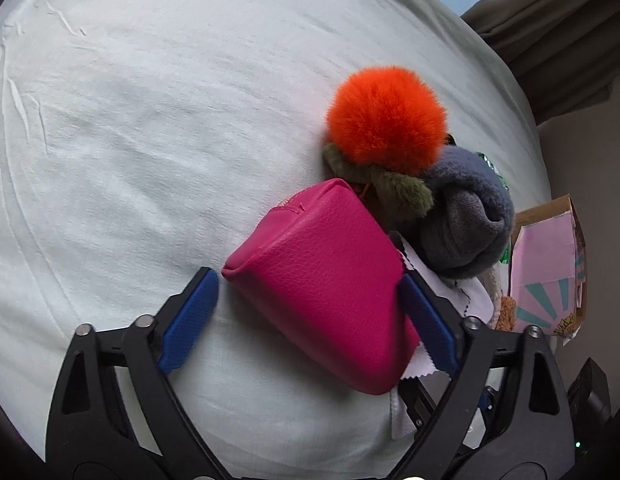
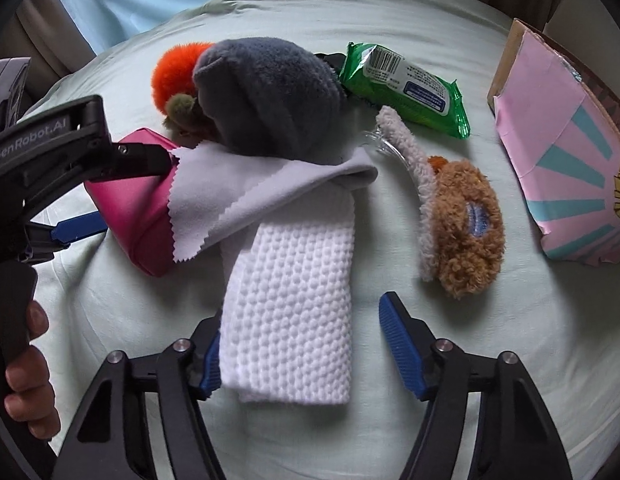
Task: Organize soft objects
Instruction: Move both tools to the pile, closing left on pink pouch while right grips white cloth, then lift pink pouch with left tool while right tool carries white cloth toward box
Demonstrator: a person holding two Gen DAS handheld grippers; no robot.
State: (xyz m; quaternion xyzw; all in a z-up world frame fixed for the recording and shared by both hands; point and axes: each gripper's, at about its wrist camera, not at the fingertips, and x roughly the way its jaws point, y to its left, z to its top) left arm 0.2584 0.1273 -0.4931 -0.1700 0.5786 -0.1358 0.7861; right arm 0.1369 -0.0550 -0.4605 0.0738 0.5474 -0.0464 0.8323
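**A:** Where is your left hand-held gripper [image 1: 308, 312] right now?

**B:** Low in the left wrist view, pointing down at the bed [image 1: 130, 140]. Its jaws stand wide around the pink pouch [image 1: 326, 292]. The right blue pad touches the pouch's side; the left pad stands just clear of the pouch's corner, so I am not gripping it.

**A:** What lies around the pouch?

**B:** Up and right of it sits the orange pompom [image 1: 386, 116], with the grey fleece bundle [image 1: 466, 216] just right of that. A pale cloth with a zigzag edge [image 2: 246, 196] drapes over the pouch's right side.

**A:** And the right hand-held gripper [image 2: 300, 344]?

**B:** At the bottom of the right wrist view, partly open around the folded white towel [image 2: 290, 308]. The left pad is against the towel's edge, the right pad stands apart from it, so nothing is pinched.

**A:** Anything else there?

**B:** Right of the towel lies a brown plush toy [image 2: 462, 232]; a green wipes packet [image 2: 406, 84] is above it. A pink box [image 2: 558, 152] stands at the right edge. My hand [image 2: 22, 368] shows at the lower left.
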